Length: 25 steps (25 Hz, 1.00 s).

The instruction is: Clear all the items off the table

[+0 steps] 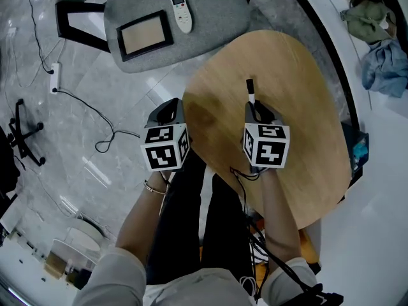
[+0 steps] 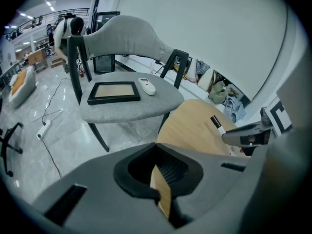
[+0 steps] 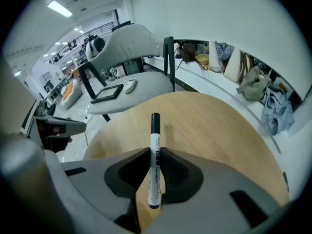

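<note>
A white marker with a black cap [image 3: 154, 160] is clamped between the jaws of my right gripper [image 3: 155, 172], cap pointing forward over the round wooden table [image 3: 214, 126]. In the head view the marker [image 1: 250, 95] sticks out ahead of the right gripper [image 1: 257, 111] above the table [image 1: 293, 94]. My left gripper [image 1: 169, 112] hangs at the table's left edge, shut with nothing between its jaws; its own view shows the closed left gripper [image 2: 163, 177] and the marker [image 2: 217, 124] off to the right.
A grey chair [image 1: 210, 18] beyond the table carries a dark picture frame [image 1: 145, 35] and a white remote [image 1: 182, 12]. A power strip and cable [image 1: 56, 76] lie on the marble floor to the left. Clothes [image 1: 382, 56] are piled at the right.
</note>
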{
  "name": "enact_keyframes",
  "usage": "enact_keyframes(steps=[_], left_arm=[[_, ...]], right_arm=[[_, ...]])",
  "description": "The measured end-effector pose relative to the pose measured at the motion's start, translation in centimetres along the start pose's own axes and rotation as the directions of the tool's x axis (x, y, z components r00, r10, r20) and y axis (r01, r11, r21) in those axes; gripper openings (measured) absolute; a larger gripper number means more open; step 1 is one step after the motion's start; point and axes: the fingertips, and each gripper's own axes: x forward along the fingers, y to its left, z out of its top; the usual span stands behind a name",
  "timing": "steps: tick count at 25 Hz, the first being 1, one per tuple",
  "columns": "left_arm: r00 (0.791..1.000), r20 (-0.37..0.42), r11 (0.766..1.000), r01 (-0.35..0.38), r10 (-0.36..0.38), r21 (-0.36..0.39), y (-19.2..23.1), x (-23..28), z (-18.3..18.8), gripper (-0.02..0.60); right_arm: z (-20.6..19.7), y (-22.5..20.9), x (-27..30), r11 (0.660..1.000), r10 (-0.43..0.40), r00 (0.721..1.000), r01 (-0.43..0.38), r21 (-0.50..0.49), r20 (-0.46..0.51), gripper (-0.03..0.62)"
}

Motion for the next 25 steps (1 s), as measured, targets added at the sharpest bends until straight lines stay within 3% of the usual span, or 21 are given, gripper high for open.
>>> enact_keyframes(steps=[7, 12, 19, 25], left_arm=[[0.998, 0.053, 0.999, -0.024, 0.022, 0.046, 2.8, 0.6, 4.4, 0.008], [0.991, 0.123, 0.997, -0.058, 0.052, 0.05, 6.0, 1.9, 9.3, 0.008], [0.977, 0.164, 0.991, -0.129, 0.134, -0.036, 12.2, 4.5, 15.6, 0.008], [0.97, 0.186, 0.986, -0.145, 0.158, -0.08, 14.5, 4.2, 17.1, 0.008]], right_arm=[[5.6, 1.6, 2.2, 0.998, 0.043, 0.998, -0.045, 0.04, 0.039, 0.078], [12.0, 3.7, 5.1, 0.991, 0.108, 0.991, -0.114, 0.076, 0.082, 0.078], [20.3, 4.8, 10.2, 0.99, 0.125, 0.987, -0.131, 0.047, 0.103, 0.079], [23.5, 4.5, 12.5, 0.994, 0.1, 0.99, -0.103, 0.033, 0.095, 0.078]])
